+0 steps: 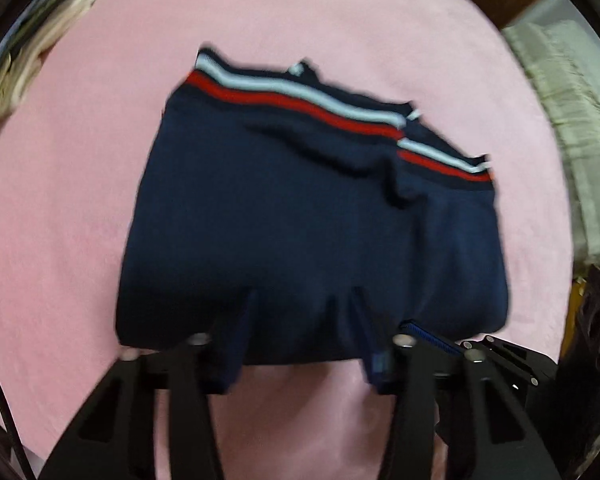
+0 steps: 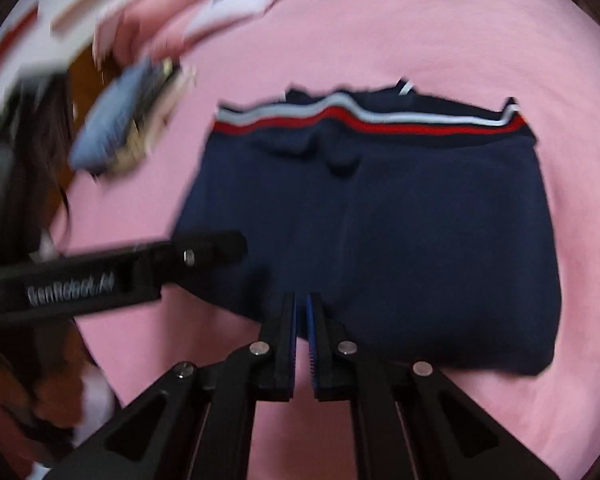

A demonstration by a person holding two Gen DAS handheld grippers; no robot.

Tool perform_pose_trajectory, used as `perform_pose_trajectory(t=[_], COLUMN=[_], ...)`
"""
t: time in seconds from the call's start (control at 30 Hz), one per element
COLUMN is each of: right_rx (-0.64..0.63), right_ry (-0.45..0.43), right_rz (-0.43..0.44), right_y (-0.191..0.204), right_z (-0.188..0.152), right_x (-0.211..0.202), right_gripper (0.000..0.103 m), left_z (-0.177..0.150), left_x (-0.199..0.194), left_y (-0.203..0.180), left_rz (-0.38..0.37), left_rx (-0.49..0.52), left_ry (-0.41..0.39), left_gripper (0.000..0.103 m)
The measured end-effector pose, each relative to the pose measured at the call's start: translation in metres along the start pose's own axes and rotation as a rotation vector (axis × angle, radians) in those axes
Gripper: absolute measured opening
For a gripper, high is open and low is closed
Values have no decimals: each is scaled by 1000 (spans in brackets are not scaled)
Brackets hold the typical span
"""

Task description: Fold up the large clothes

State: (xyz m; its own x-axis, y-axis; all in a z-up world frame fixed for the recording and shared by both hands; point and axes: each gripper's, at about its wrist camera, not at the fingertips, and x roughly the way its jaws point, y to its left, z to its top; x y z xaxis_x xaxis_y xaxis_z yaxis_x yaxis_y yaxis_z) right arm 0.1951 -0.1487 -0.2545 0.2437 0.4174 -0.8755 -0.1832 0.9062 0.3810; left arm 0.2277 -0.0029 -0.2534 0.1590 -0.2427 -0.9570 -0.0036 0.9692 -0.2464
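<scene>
Showed a navy garment folded into a squat rectangle near the middle of a pink cover, with nothing else touching it but the tongs. Showed its ribbed band, striped red and white, along the far edge, doubled over in two offset layers at the right end, and its smooth folded edge nearest both cameras.

Caught the left gripper pointing steeply down over that near edge, jaws standing apart, the fabric's edge lying between the two fingers and not visibly pinched. Seen from the right wrist, reached in from the left with its tip over the garment's near left corner.

Caught the right gripper beside it on the same edge, jaws drawn all but together, only a sliver showing between the blue ribbed pads. Too blurred to tell whether any fold of cloth was nipped at the tips.

Found a stack of folded clothes, pale and blue layers, resting on the same cover well apart from the garment, off its far left corner. Glimpsed pale bedding beyond the cover's right edge.
</scene>
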Motion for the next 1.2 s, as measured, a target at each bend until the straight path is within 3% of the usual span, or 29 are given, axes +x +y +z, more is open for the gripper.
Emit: perform_pose_trajectory(t=[0.1, 0.13, 0.27, 0.37, 0.43, 0.57, 0.6, 0.7, 0.83, 0.93, 1.2], right_rx=[-22, -23, 73, 113, 66, 32, 26, 5, 29, 11, 30], right_ry=[19, 22, 10, -3, -12, 4, 8, -13, -21, 8, 59], right_rz=[-27, -64, -80, -75, -181, -292, -309, -351, -128, -96, -71], right_y=[-9, -13, -40, -54, -51, -48, -51, -43, -31, -21, -22], right_z=[4, 6, 7, -1, -6, -17, -17, -13, 2, 14, 28], right_x=[9, 10, -4, -20, -30, -45, -48, -61, -58, -41, -6], right_gripper=[5, 0, 0, 0, 0, 0, 0, 0, 0, 0, 0], left_z=[0, -1, -6, -9, -12, -17, -18, -19, -15, -12, 12], left_x=[12, 14, 13, 8, 3, -4, -5, -15, -21, -13, 14], left_y=[1, 1, 5, 11, 14, 31, 34, 38, 18, -1, -24], left_rz=[43, 68, 175, 189, 303, 470, 482, 427, 255, 107, 49], left_rx=[-13, -14, -29, -62, -57, -87, -93, -131, -122, -97, -39], left_ry=[17, 18, -4, -17, -31, -30, -24, -7, 9, 48, 59], left_gripper=[32, 31, 14, 11, 8, 13, 13, 13, 14, 14, 14])
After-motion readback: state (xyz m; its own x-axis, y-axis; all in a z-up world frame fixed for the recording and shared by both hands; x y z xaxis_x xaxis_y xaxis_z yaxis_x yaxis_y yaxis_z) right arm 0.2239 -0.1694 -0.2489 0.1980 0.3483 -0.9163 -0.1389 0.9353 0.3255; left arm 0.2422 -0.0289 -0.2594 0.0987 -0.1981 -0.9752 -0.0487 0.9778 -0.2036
